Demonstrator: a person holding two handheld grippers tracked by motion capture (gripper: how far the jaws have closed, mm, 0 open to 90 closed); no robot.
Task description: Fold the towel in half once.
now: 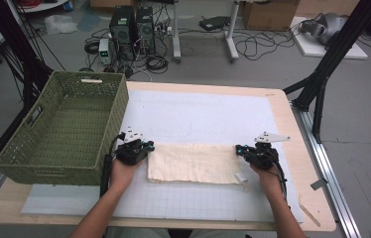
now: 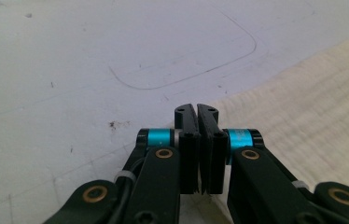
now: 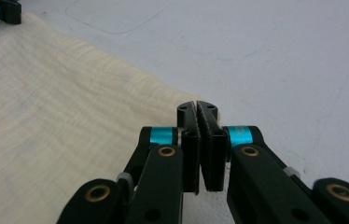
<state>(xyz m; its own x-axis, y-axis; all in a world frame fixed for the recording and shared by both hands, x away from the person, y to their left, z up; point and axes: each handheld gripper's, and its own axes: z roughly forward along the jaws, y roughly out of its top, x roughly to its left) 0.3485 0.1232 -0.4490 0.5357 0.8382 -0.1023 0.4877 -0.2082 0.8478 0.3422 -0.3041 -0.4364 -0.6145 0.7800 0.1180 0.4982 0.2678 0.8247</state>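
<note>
At the cloth's (image 1: 193,163) two far corners on the table (image 1: 282,119), each hand-held gripper, left (image 1: 146,147) and right (image 1: 239,148), is pinched closed on fabric, probably for folding it evenly.

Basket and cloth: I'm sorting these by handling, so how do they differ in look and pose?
The basket is green, woven and stiff, standing upright with walls; the cloth is cream, soft and lies flat. The basket sits untouched at the table's left edge; the cloth lies mid-table with the left tongs and right tongs shut at its two ends. Both are roughly rectangular.
</note>
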